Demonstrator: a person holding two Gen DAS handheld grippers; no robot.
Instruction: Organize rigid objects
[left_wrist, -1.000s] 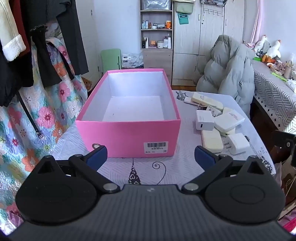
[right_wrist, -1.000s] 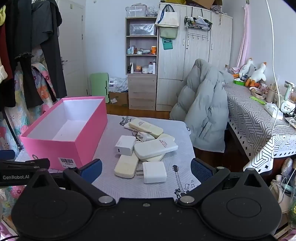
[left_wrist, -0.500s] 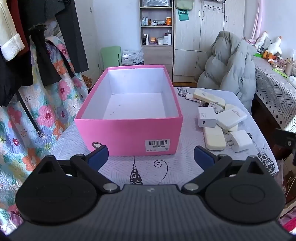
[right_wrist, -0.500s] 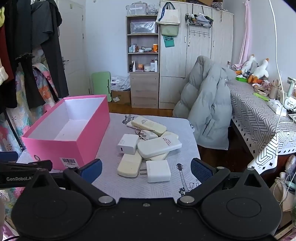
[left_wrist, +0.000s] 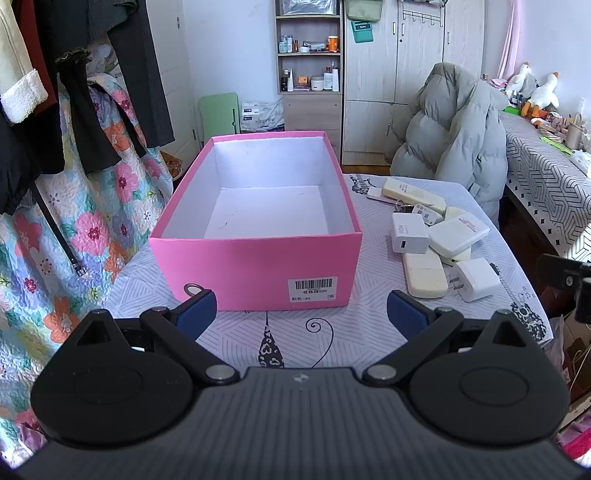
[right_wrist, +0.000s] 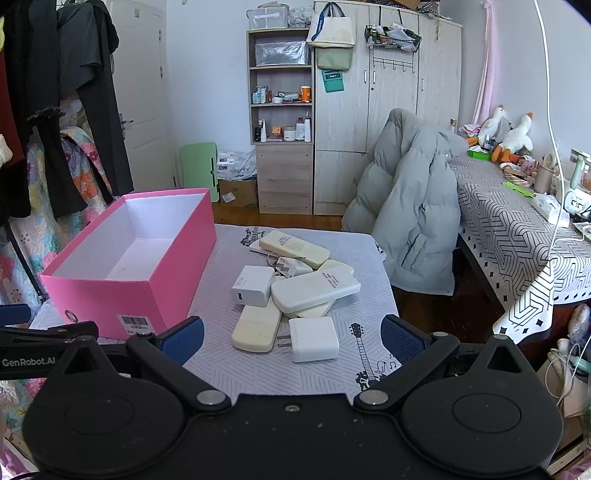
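Seen from the near edge of the table (left_wrist: 236, 332), the scene reads left to right as follows. At about 11 o'clock stands an open pink box (left_wrist: 255, 266), its white interior bare and its barcode label facing the viewer; judged from its position, it is the intended receptacle, set lengthwise so that items can be dropped in from the right. Before it hovers the left gripper (left_wrist: 301, 306), jaws spread wide and holding nothing, apparently kept low and clear of the box mouth. At about 1 o'clock lies the task's material, a loose pile of white and cream rigid objects (right_wrist: 295, 291) just beside the box's right wall: a square charger (right_wrist: 253, 285) leaning on the heap, a cream bar (right_wrist: 256, 328) flat on the cloth, a broad white power bank (right_wrist: 314, 290) resting across others, a long cream bar (right_wrist: 293, 248) at the far end, and nearest, a plug adapter (right_wrist: 314, 339) with prongs pointing left. The right gripper (right_wrist: 291, 338) faces this pile, jaws likewise fully apart and empty, the adapter lying between its blue fingertips (right_wrist: 183, 339) in view. At 2 o'clock a grey puffer jacket (right_wrist: 410, 221) drapes over a chair, outside the working area.
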